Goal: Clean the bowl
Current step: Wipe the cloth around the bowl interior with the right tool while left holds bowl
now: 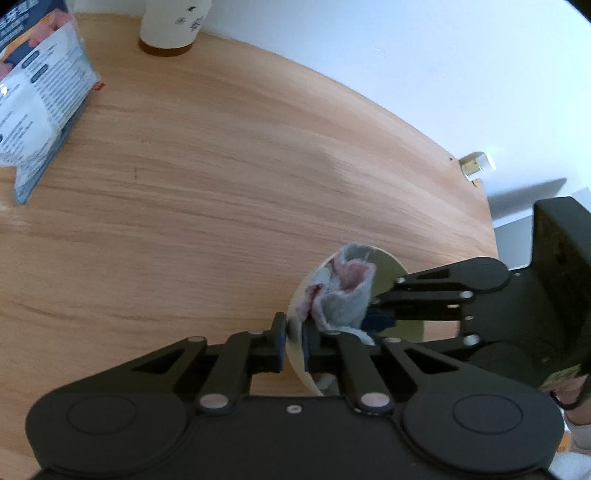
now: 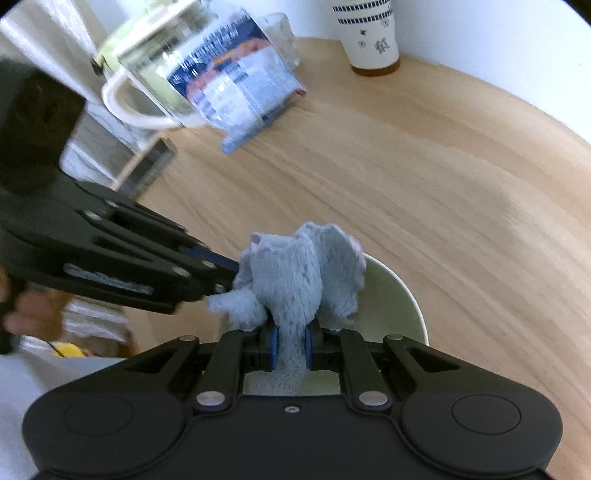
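A pale cream bowl point(image 1: 389, 264) hangs tilted above the wooden table point(image 1: 221, 184). My left gripper point(image 1: 294, 332) is shut on its rim, one pad inside and one outside. A fluffy grey-blue cloth point(image 1: 343, 291) with pink patches is bunched inside the bowl. My right gripper point(image 1: 376, 319) comes in from the right and holds it. In the right wrist view the right gripper point(image 2: 291, 347) is shut on the cloth point(image 2: 295, 280), over the bowl point(image 2: 399, 306). The left gripper point(image 2: 227, 273) reaches in from the left, its tips partly hidden by the cloth.
A patterned paper cup point(image 1: 170, 26) point(image 2: 373, 37) stands at the table's far edge by the white wall. A printed plastic packet point(image 1: 40, 96) point(image 2: 236, 85) lies at the left, beside a glass jug point(image 2: 147, 74) with a white handle. A person's hand point(image 2: 29, 310) grips the left tool.
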